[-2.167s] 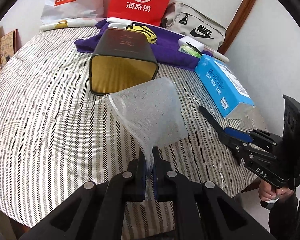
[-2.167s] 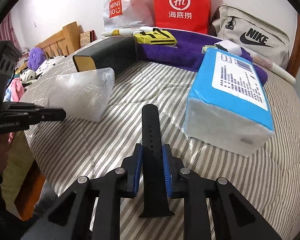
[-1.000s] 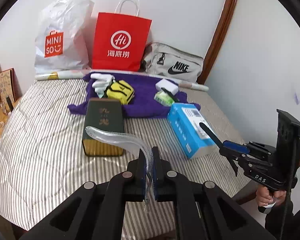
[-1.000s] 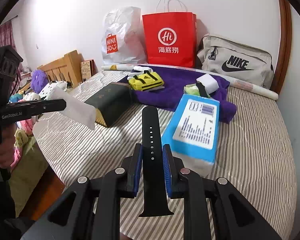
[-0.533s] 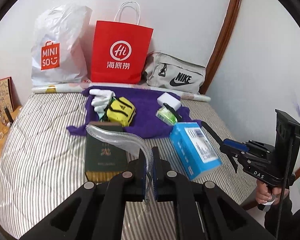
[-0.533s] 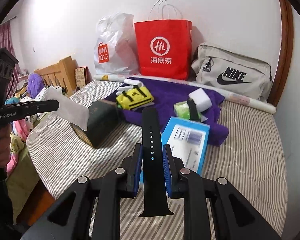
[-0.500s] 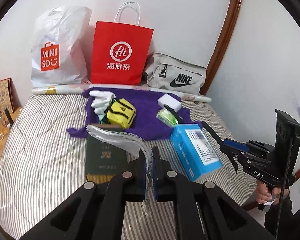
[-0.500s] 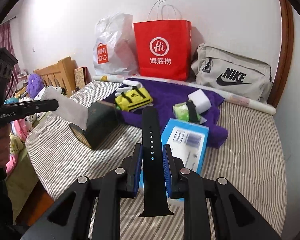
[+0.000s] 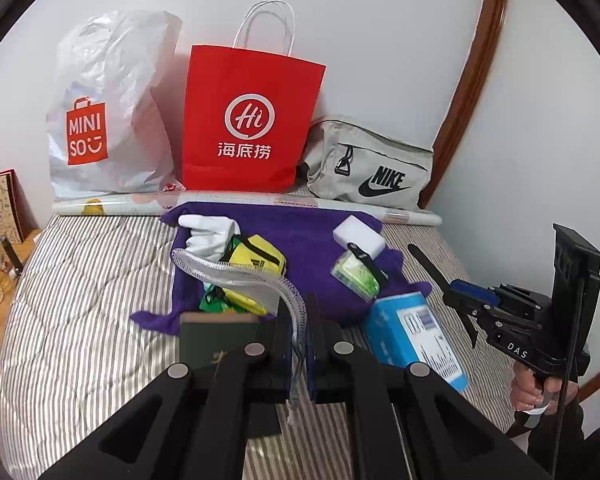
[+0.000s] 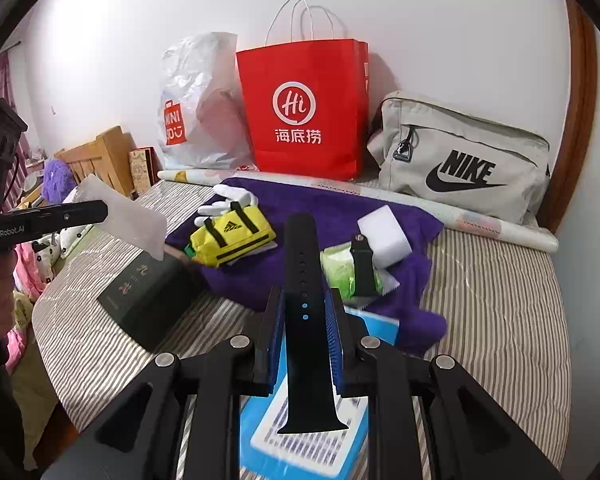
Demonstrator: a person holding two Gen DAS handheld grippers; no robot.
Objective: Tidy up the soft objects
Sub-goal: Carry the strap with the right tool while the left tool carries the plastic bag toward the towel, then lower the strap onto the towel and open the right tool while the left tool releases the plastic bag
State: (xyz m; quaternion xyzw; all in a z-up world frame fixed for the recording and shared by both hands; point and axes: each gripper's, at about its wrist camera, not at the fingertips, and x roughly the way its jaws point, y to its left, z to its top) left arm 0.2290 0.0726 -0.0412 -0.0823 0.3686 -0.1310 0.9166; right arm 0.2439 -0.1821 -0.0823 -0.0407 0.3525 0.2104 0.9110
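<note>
My left gripper [image 9: 298,312] is shut on the edge of a clear bubble-wrap pouch [image 9: 236,274] that hangs in the air over the bed. In the right wrist view the same pouch [image 10: 134,216] sticks out from that gripper at the left. My right gripper [image 10: 303,308] is shut on a black watch strap [image 10: 302,264], which points forward between the blue pads; in the left wrist view this strap [image 9: 426,260] shows at the right. A purple towel [image 10: 324,204] ahead carries white gloves [image 10: 230,198], a yellow mini bag [image 10: 232,238], a white sponge [image 10: 384,230], a green wipes pack [image 10: 338,266] and another strap piece [image 10: 362,268].
A dark green box [image 10: 148,292] and a blue tissue pack [image 9: 416,336] lie on the striped bed near me. Against the wall stand a white Miniso bag [image 9: 108,112], a red paper bag [image 9: 248,120], a grey Nike bag [image 10: 460,164] and a paper roll [image 10: 500,224].
Both grippers have moved forward and a little up over the bed, each still holding its object. The box and tissue pack now sit lower, and the purple towel is closer.
</note>
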